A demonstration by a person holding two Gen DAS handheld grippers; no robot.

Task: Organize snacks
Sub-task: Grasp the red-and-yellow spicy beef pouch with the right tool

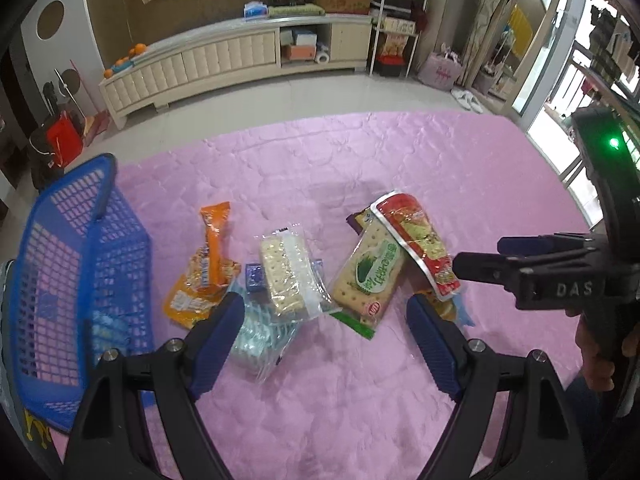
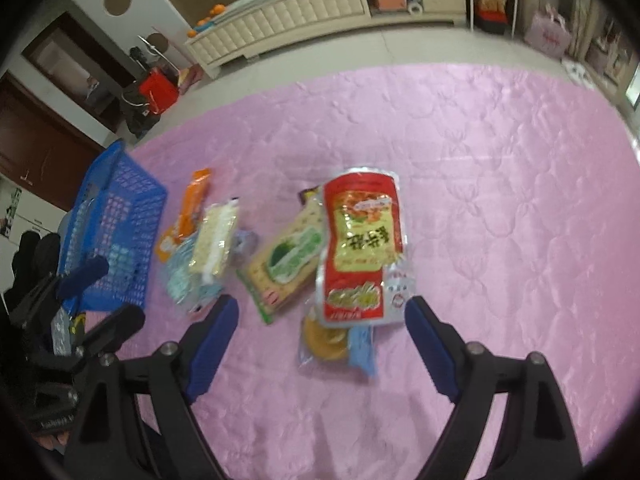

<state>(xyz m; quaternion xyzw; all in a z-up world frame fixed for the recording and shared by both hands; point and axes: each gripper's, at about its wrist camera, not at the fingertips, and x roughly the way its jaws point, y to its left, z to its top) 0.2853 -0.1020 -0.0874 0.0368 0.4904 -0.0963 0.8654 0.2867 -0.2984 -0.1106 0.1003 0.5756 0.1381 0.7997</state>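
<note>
Snack packs lie in a loose pile on a pink quilt (image 1: 360, 380): an orange packet (image 1: 208, 264), a clear cracker pack (image 1: 284, 276), a pale blue wrapped pack (image 1: 260, 336), a green-labelled cracker pack (image 1: 370, 280) and a red pouch (image 1: 420, 240). My left gripper (image 1: 326, 312) hangs open above the cracker packs, holding nothing. In the right wrist view my right gripper (image 2: 322, 316) is open over the red pouch (image 2: 358, 240), and a small round pastry pack (image 2: 326, 344) lies just below it. A blue mesh basket (image 1: 60, 280) stands at the left.
The basket (image 2: 116, 232) holds a pale blue pack and sits on the quilt's left edge. Beyond the quilt is tiled floor, a long cream cabinet (image 1: 224, 60), a metal shelf rack (image 1: 396, 28) and bags by the wall. A hand (image 1: 596, 356) grips the right tool.
</note>
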